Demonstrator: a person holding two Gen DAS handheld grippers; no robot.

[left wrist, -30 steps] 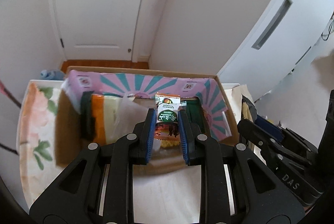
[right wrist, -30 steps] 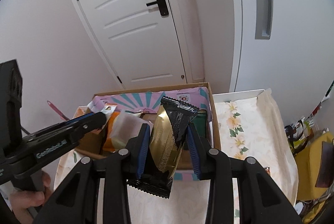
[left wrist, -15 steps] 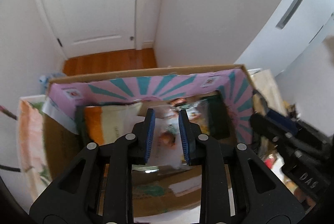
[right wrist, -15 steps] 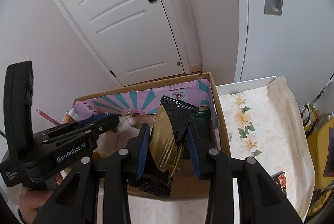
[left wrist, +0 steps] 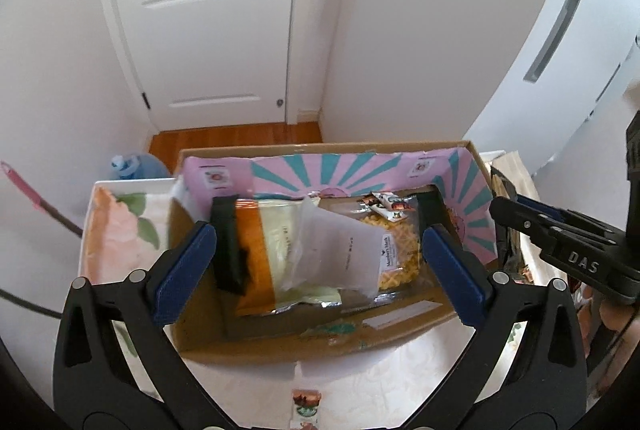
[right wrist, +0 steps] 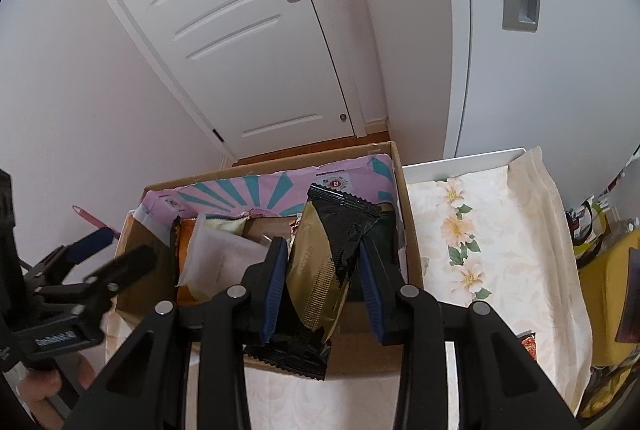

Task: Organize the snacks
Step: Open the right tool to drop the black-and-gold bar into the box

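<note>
While the left gripper [left wrist: 320,262] hung spread wide over the cardboard box [left wrist: 280,346], the right gripper [right wrist: 322,286] clamped a gold-and-black packet [right wrist: 320,270].

Its jaws had just been opening, with nothing between them; snack bags [left wrist: 320,250] lay inside the box on the floral tablecloth [right wrist: 500,250]. Held upright, the packet stood over the box's right end, its lower edge past the near wall.

A cardboard box [left wrist: 280,344] sat on the table [right wrist: 492,230] before a door [left wrist: 208,21], snack packets [left wrist: 332,250] inside (one sachet [left wrist: 306,404] lay outside, in front).
</note>
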